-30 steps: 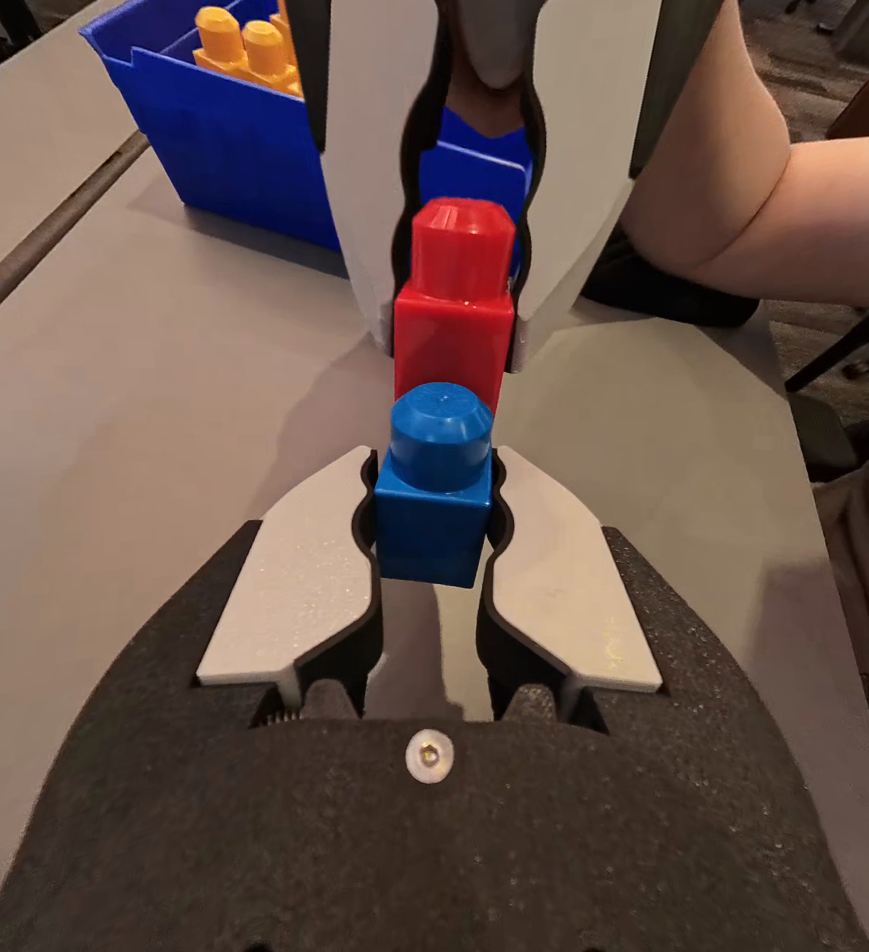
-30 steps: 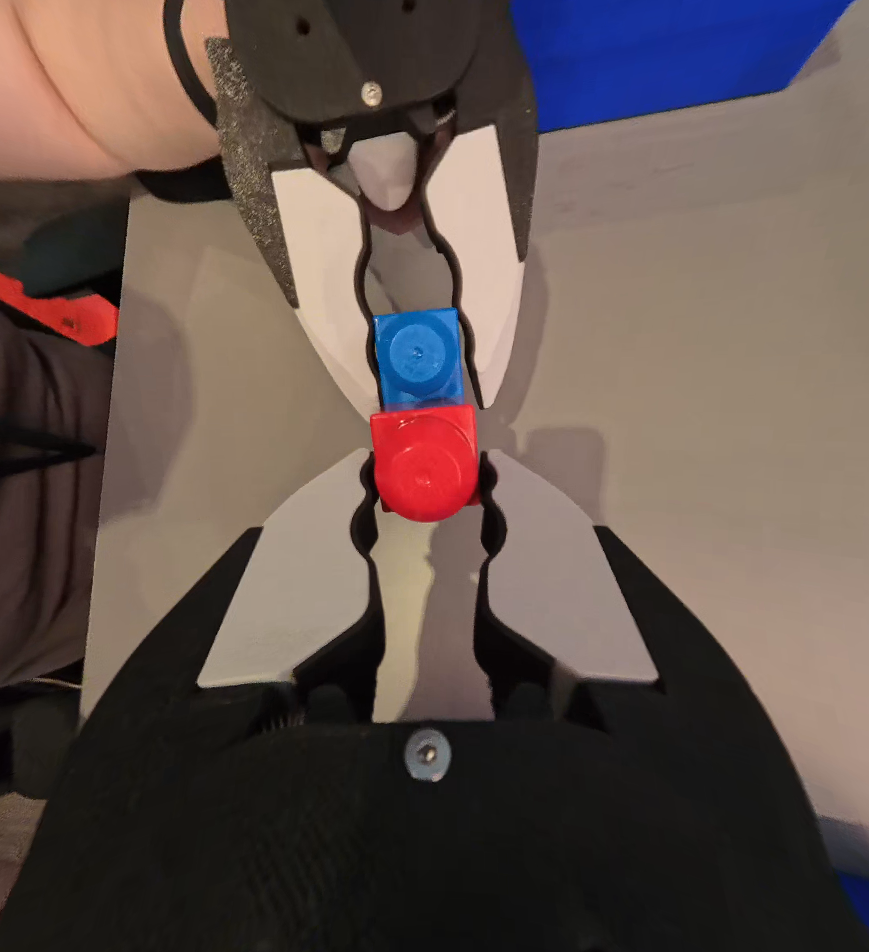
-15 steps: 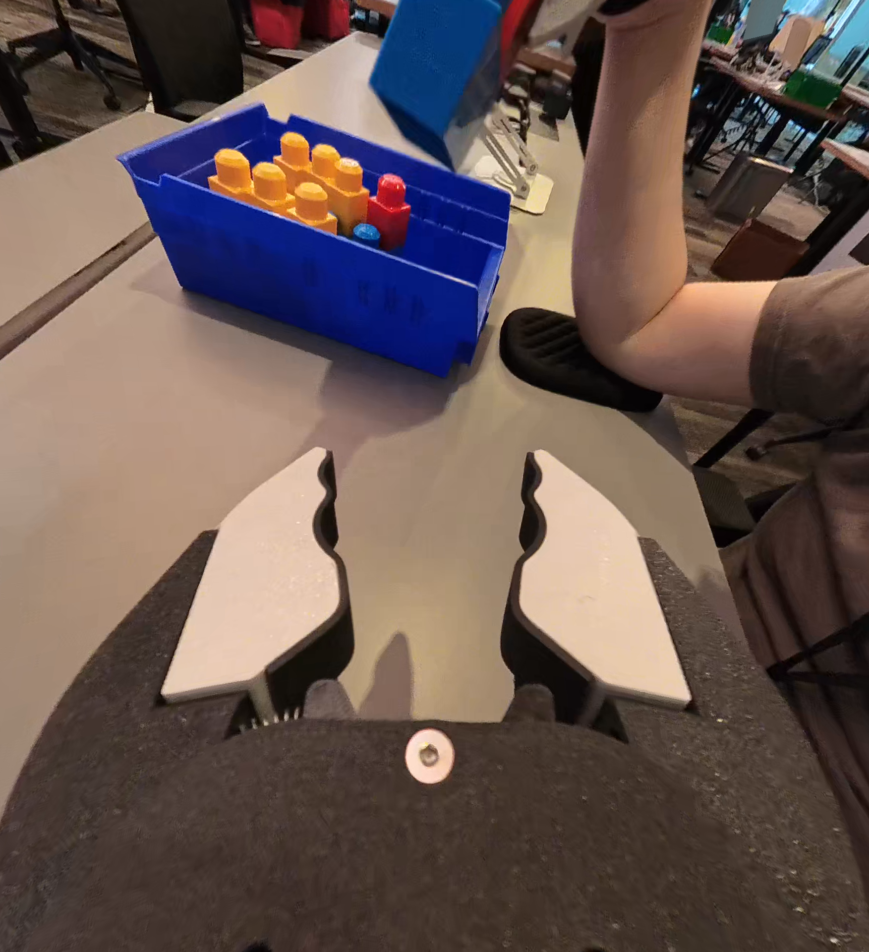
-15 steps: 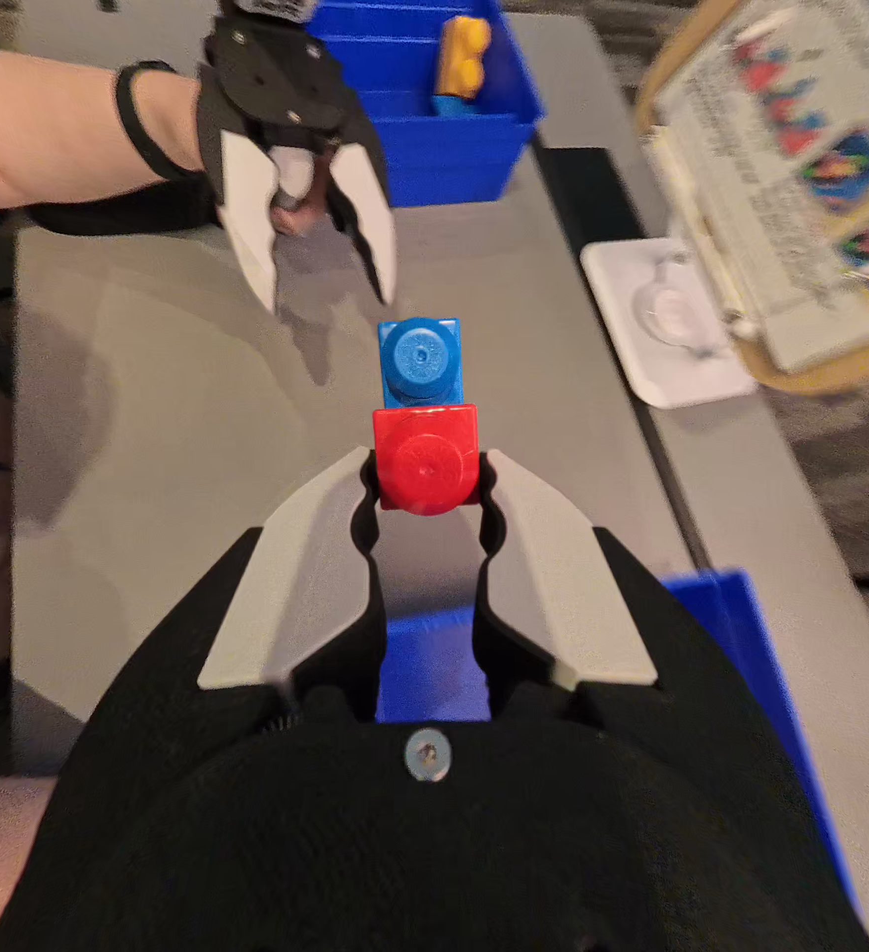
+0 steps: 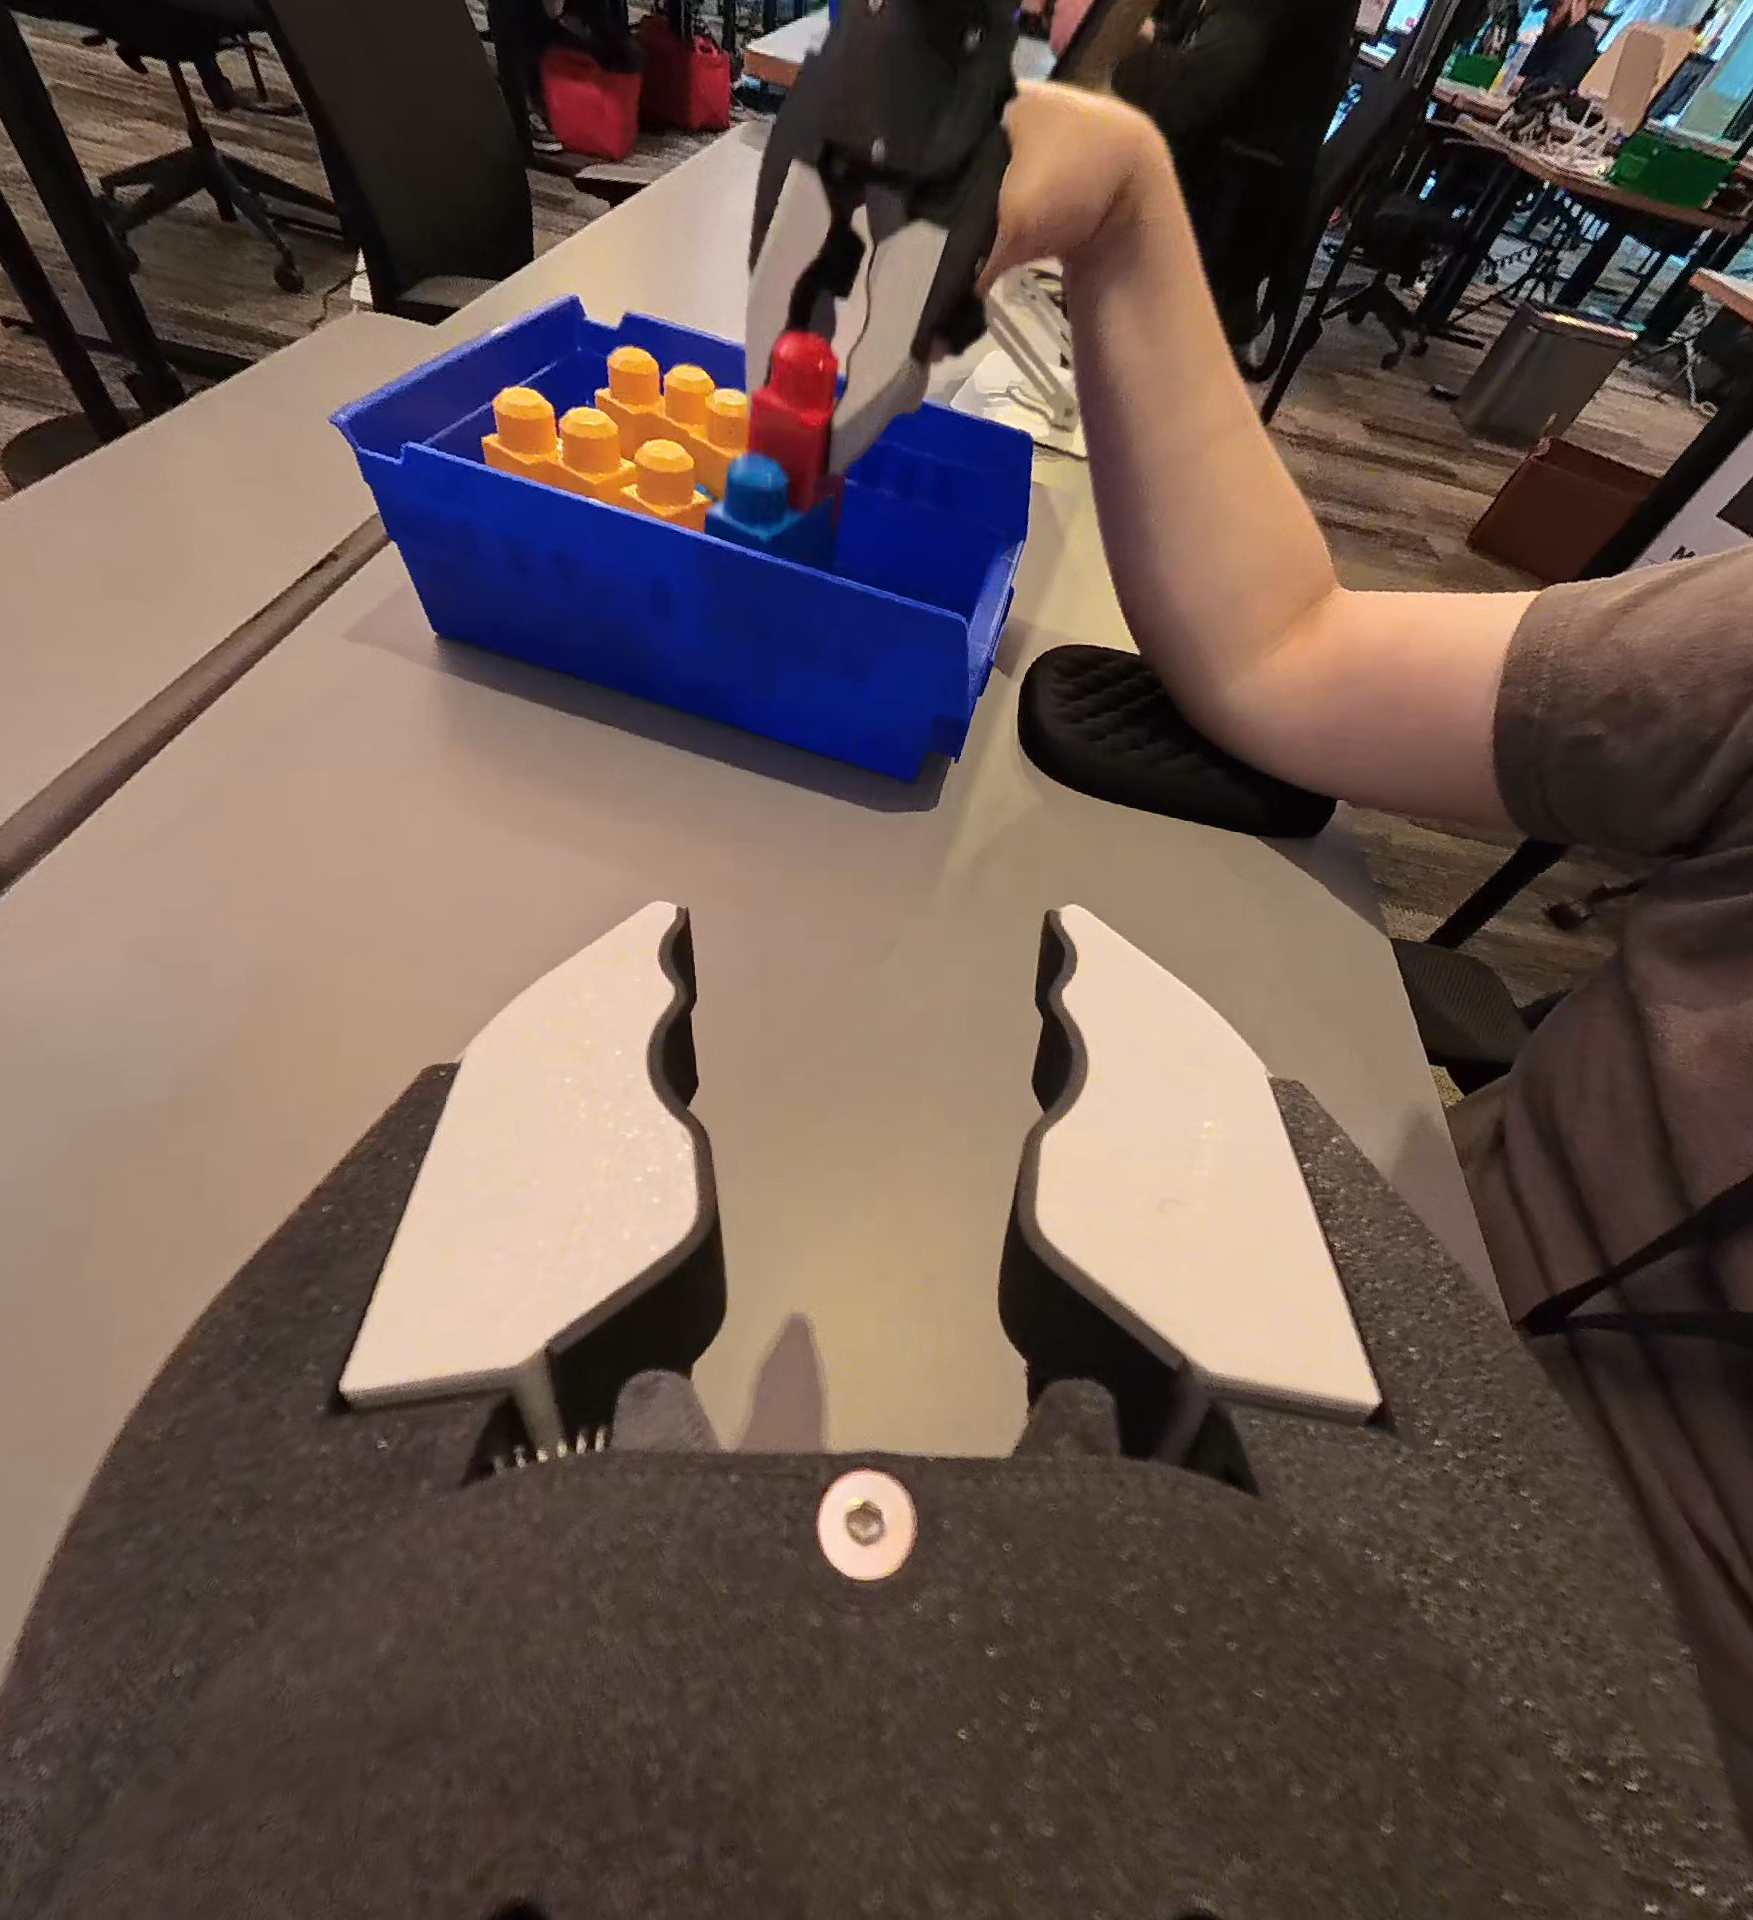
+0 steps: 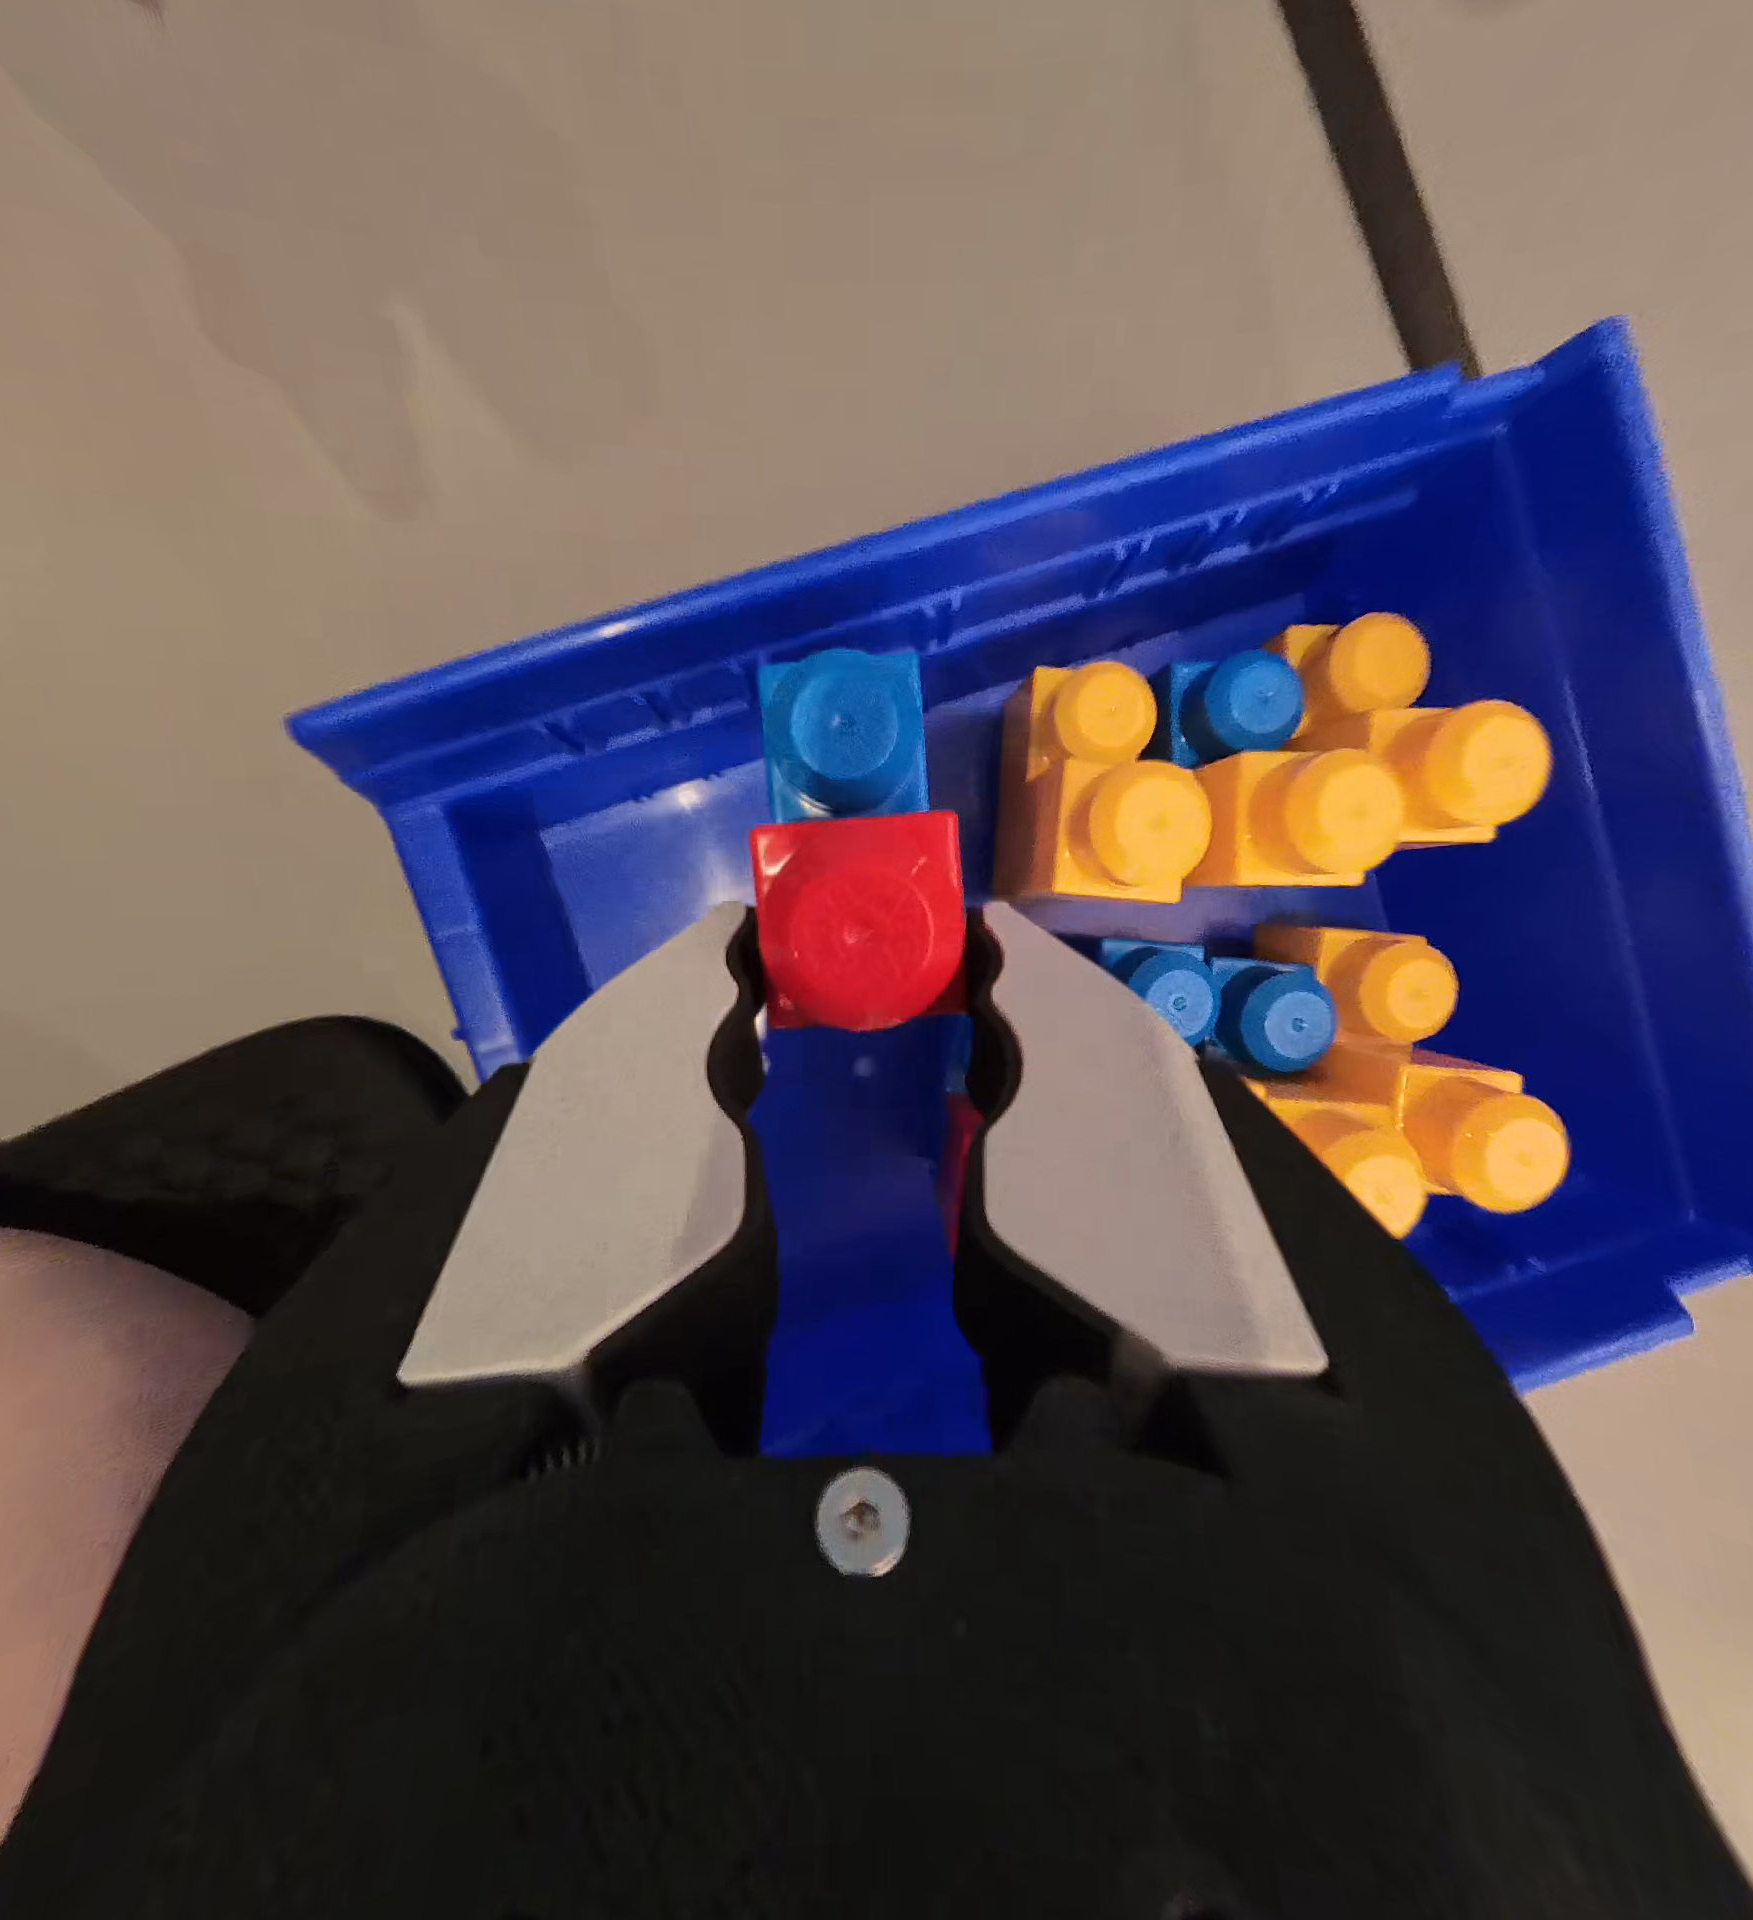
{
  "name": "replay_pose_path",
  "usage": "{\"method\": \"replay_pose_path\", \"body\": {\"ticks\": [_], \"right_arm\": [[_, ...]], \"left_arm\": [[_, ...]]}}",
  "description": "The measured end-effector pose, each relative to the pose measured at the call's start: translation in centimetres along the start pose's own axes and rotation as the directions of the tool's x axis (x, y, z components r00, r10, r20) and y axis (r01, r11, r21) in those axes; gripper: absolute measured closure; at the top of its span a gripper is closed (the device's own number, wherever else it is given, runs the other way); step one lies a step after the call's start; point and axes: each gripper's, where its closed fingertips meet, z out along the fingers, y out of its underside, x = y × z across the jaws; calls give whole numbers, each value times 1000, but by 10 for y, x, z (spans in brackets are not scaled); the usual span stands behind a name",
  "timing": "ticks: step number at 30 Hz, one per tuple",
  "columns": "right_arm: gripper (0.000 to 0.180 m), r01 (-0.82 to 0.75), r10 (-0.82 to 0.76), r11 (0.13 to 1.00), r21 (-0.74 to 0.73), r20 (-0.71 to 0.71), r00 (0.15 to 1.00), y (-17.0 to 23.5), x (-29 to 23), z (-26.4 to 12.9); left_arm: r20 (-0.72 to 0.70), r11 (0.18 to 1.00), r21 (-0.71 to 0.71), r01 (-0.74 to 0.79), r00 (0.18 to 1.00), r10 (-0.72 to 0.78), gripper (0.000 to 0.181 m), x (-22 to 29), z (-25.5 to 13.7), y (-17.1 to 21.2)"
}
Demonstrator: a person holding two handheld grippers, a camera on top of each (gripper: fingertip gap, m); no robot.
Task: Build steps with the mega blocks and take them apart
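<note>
My right gripper (image 6: 856,956) is shut on a red block (image 6: 856,920) with a blue block (image 6: 844,738) joined to it as a step. It holds them inside the blue bin (image 6: 955,561), near one end. The left wrist view shows this gripper (image 5: 830,416) pointing down into the bin (image 5: 706,623) with the red block (image 5: 797,400) and the blue block (image 5: 763,504). Orange blocks (image 6: 1287,790) and small blue blocks (image 6: 1236,1013) lie in the bin. My left gripper (image 5: 864,935) is open and empty above the grey table (image 5: 436,831).
A black wrist pad (image 5: 1152,743) lies on the table right of the bin under the person's arm (image 5: 1225,499). A dark seam (image 5: 176,675) runs between two tables at the left. Chairs and desks stand behind. One gripper's finger ends stand about 30 cm off the other's.
My left gripper let go of the blue block and drew back, open. My right gripper carried the red and blue step from the table over and down into the bin.
</note>
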Motion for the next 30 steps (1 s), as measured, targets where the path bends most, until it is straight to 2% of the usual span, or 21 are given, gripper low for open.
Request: {"method": "replay_pose_path", "body": {"ticks": [8,11,18,24,27,30], "right_arm": [[141,143,-148,959,-244,-3,989,23,12,49],[141,131,-136,955,-264,2,991,26,16,58],[141,58,-62,968,-242,-11,998,28,20,56],[141,75,-94,982,-174,-103,990,15,26,35],[141,104,-133,982,-156,-190,973,8,31,19],[142,195,-186,981,-9,-334,924,-25,35,-14]], "left_arm": [[-4,999,44,20,1000,-20,120,-3,-13,-8],[-8,999,51,16,1000,-15,121,-2,-15,-10],[-32,999,36,18,999,-17,122,3,-13,-8],[-45,999,38,24,999,-22,122,5,-15,-9],[-32,999,31,14,999,-13,122,4,-20,-11],[22,996,85,-24,1000,22,124,1,-39,-26]]}}
